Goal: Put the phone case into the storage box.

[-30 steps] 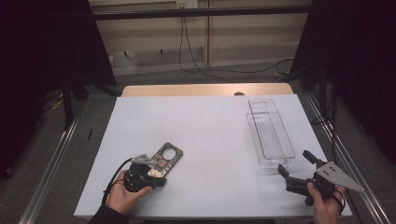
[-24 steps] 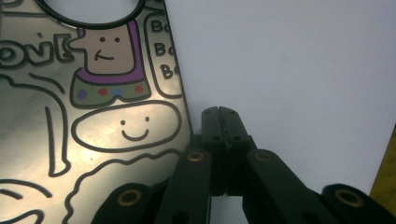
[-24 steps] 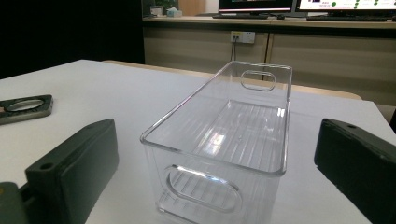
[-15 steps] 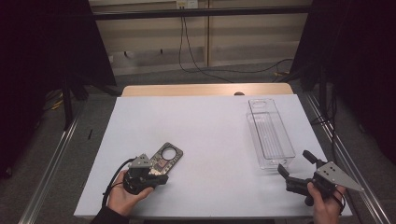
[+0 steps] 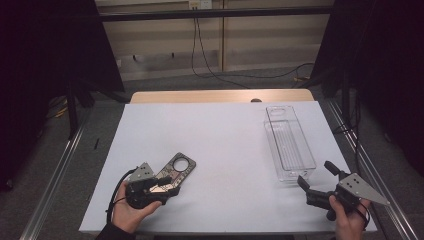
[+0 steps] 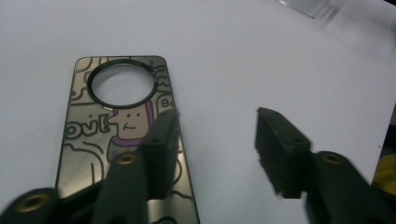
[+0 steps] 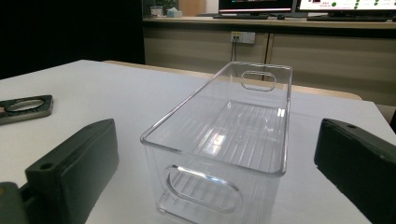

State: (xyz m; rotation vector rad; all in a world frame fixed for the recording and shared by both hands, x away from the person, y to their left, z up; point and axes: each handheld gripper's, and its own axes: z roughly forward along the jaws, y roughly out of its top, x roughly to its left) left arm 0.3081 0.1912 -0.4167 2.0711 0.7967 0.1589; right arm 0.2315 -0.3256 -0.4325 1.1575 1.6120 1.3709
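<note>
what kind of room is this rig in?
Probably a lab or office set up for recording: a white-topped table between dark curtains, computer monitors on a counter behind, and cables hanging from a wall socket.

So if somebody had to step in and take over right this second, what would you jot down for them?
Left hand-held gripper: jaws have just been opening, nothing pinched; one jaw hangs over the cartoon-printed plate.
Right hand-held gripper: open, holding nothing, aimed at the near end of the clear bin.
Things: the plate lies flat on the white table, near-left; the bin stands empty at the right.
Done: plate seems just let go.
Left: probably getting the plate into the bin; it is not there yet.
</note>
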